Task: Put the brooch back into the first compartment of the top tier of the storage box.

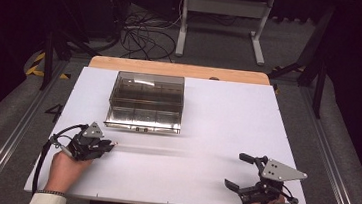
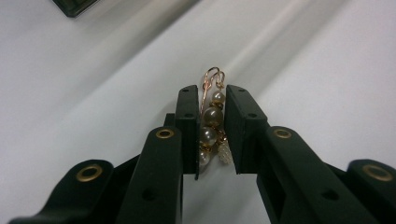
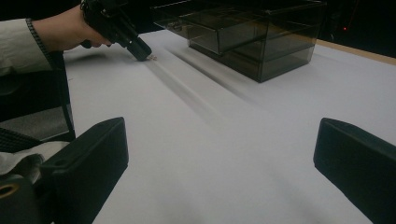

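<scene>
A pearl earring (image 2: pixel 211 122) with a gold hook and several beads sits between the jaws of my left gripper (image 2: pixel 210 95), which is shut on it. From above, that left gripper (image 1: pixel 109 147) lies low at the table's front left, tips pointing right. The other hand's camera catches the same left gripper (image 3: pixel 145 54) touching down near the table, a speck of the earring (image 3: pixel 152 58) at its tip. My right gripper (image 1: pixel 236 171) rests at the front right, wide open with nothing between its jaws. A smoked clear drawer box (image 1: pixel 146 101) stands mid-table, its lower drawer (image 3: pixel 219 32) pulled out.
The white table top (image 1: pixel 206 134) has a wooden strip (image 1: pixel 179 69) along its far edge. Beyond it are a desk frame (image 1: pixel 222 20) and floor cables (image 1: pixel 145 36). Metal rails (image 1: pixel 10 131) run along both sides.
</scene>
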